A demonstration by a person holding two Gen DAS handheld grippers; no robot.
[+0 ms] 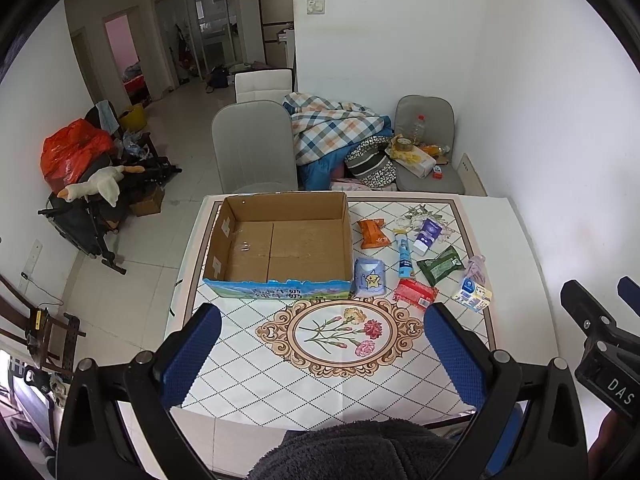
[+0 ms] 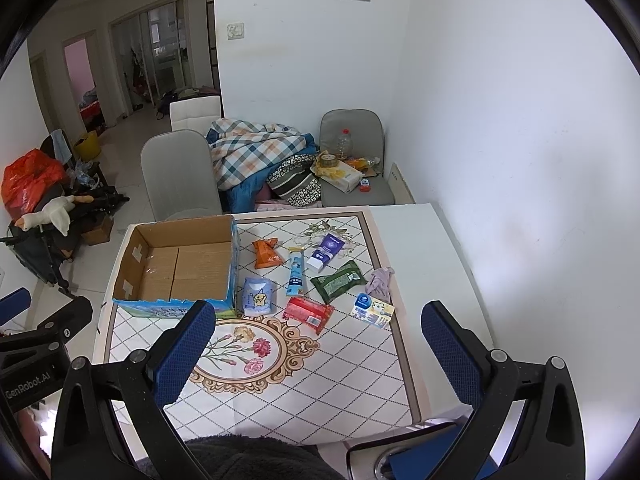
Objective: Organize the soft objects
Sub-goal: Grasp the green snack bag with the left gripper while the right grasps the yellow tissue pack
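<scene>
An open, empty cardboard box (image 1: 280,240) (image 2: 180,264) stands on the table's far left. To its right lie soft packs: an orange pack (image 1: 372,233), a pale blue star pack (image 1: 370,277), a red pack (image 1: 415,293), a green pack (image 1: 440,266), a blue tube (image 1: 404,258), a purple-white tube (image 1: 427,235), a small blue-white pack (image 1: 474,294) and a lilac cloth (image 1: 477,268). My left gripper (image 1: 320,350) is open and empty above the near table. My right gripper (image 2: 316,350) is open and empty, near the red pack (image 2: 308,314).
The patterned tablecloth (image 1: 340,336) covers the table by a white wall on the right. Grey chairs (image 1: 254,148) with a checked quilt (image 1: 332,128) stand beyond the far edge. A pram with a plush goose (image 1: 96,184) stands on the floor at left.
</scene>
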